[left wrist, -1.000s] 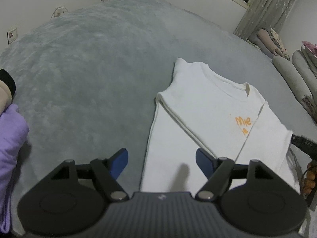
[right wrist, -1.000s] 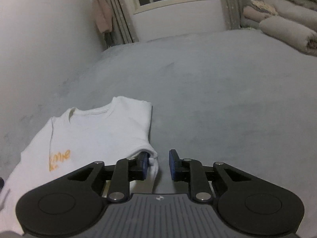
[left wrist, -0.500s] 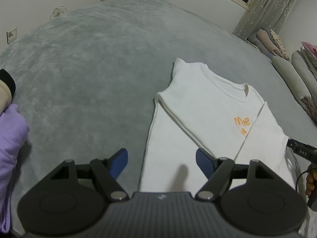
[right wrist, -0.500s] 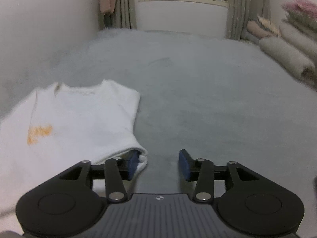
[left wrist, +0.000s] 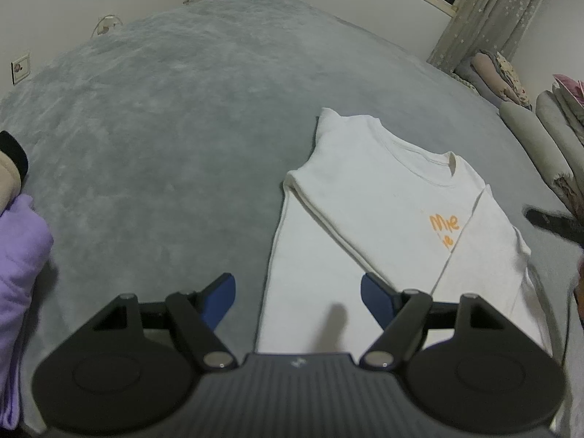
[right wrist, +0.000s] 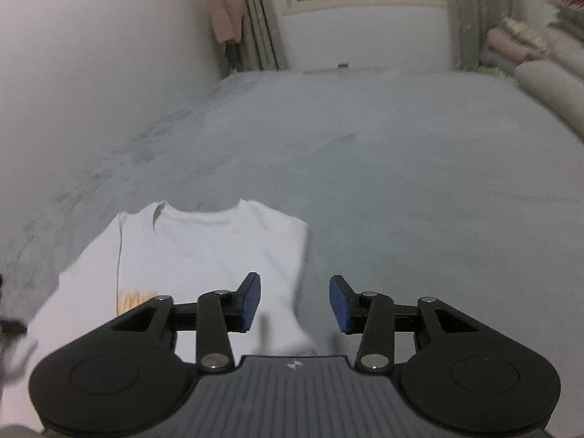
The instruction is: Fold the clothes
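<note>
The white sweatshirt lies flat on the grey plush bed cover, front side up, collar pointing toward the window wall. The fabric is plain white with a ribbed round neckline. An orange printed wording sits on the chest; part of it is covered by a sleeve. Both sleeves are folded inward over the body: one sleeve runs diagonally across the torso from the shoulder, the other sleeve lies along the opposite side, its edge crossing the print. The hem end is hidden behind the gripper housings.

The left hand-held gripper hangs above the lower part of the sweatshirt, jaws set wide, nothing between the blue pads. The right hand-held gripper stands over the side edge of the sweatshirt; its jaws are closing, moderately apart, and no cloth is clamped between its pads.

A purple garment lies at the left edge of the left wrist view. Rolled bedding is stacked at the far right.
</note>
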A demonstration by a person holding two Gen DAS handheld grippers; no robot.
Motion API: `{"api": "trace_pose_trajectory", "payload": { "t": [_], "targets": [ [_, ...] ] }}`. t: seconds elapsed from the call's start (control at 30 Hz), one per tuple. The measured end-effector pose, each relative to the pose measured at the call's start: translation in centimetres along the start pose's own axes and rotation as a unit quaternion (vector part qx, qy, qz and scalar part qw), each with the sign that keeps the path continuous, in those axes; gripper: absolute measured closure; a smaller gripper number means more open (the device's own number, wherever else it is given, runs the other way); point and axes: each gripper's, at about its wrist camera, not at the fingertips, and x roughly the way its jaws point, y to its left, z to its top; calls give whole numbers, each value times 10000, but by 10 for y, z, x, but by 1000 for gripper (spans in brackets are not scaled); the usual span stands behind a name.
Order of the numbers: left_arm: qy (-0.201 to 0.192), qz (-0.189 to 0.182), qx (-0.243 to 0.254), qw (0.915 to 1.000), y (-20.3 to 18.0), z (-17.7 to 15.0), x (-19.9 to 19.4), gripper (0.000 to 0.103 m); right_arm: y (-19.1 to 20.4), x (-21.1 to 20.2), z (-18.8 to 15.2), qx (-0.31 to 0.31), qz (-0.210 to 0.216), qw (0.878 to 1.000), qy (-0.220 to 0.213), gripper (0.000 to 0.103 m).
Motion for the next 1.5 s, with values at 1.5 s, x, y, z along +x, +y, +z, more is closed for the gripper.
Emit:
{"api": "trace_pose_trajectory", "payload": {
  "t": [1.5],
  "targets": [
    [233, -670, 1202, 9902, -28, -45, -32, 58, 96, -79, -95, 334, 298, 9970, 629, 79]
  ]
}}
